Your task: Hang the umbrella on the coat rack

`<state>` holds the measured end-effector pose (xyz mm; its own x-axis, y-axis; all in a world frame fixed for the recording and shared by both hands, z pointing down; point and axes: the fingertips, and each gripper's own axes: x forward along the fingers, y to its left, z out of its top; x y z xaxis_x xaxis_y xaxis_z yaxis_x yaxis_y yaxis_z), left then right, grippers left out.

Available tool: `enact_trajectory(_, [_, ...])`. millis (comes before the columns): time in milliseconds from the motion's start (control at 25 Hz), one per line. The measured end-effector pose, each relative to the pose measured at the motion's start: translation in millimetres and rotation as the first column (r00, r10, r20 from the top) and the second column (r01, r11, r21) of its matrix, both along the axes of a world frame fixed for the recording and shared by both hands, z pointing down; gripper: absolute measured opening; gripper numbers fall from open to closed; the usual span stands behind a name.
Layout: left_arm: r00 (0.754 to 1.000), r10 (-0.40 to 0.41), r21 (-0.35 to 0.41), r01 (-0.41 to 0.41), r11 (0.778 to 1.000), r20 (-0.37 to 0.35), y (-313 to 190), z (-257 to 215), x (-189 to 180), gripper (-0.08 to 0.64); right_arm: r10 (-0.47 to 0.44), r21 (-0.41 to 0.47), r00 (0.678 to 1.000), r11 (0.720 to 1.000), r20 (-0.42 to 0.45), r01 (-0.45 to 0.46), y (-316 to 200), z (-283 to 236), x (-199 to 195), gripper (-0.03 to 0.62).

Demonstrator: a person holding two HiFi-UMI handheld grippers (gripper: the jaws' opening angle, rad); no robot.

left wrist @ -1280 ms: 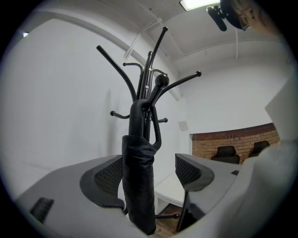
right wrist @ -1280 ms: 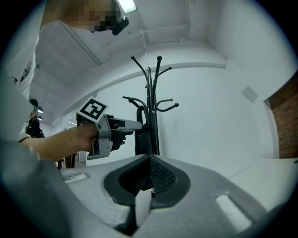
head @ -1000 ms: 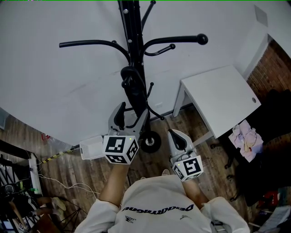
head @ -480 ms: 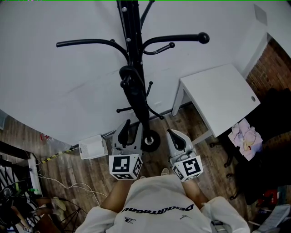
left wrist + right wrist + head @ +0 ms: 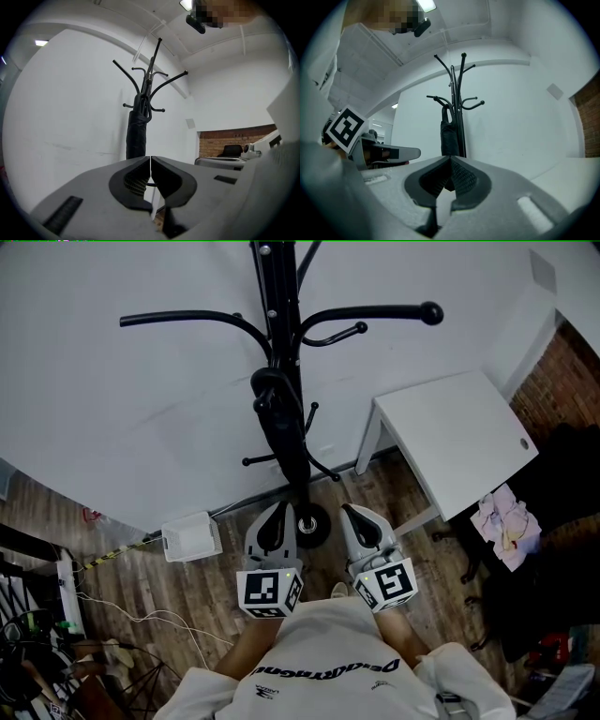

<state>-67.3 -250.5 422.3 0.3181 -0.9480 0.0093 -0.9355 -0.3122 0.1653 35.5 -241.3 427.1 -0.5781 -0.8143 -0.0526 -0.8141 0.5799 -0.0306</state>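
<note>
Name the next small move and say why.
Probably just lower both grippers to rest. The umbrella hangs on the coat rack, apart from the left gripper and the right gripper. Both grippers' jaws are shut on nothing, so the hanging looks done.

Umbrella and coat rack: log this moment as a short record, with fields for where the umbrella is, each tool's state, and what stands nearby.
umbrella: black, folded, hanging on the coat rack alongside its pole
left tool: jaws together, nothing between them, clear of the umbrella
right tool: jaws together, empty, clear of the umbrella
nearby: white table right of the rack; white box on the floor to its left
task state: umbrella looks hung
</note>
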Motion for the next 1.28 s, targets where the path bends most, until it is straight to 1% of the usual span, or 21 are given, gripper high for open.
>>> enact_trajectory(160, [1.0,-0.011,-0.01,0.011,1.0,0.018,5.6,7.9,-0.3,-0.003,-0.01,-0.016,1.0,1.0,0.004,0.01,0.9,3.4,-2.4,-0.002])
enact_trajectory(520, [1.0,-0.003,-0.039,0.004,0.999,0.027,9.7,25.9,2.0,-0.003,-0.017,-0.032,1.0,0.999,-0.013,0.017,0.9,10.8,-6.0,-0.002])
enact_trajectory(920, [0.999,0.014,-0.052,-0.012,0.999,0.035,10.2,35.8,4.0,-0.002,-0.012,-0.035,0.999,0.999,-0.03,0.011,-2.1,14.3,-6.3,-0.002])
enact_trajectory(1280, [0.998,0.036,-0.046,-0.034,0.998,0.043,11.0,38.2,7.1,-0.003,-0.011,-0.039,0.999,0.999,-0.035,0.01,-4.0,16.6,-6.5,-0.003])
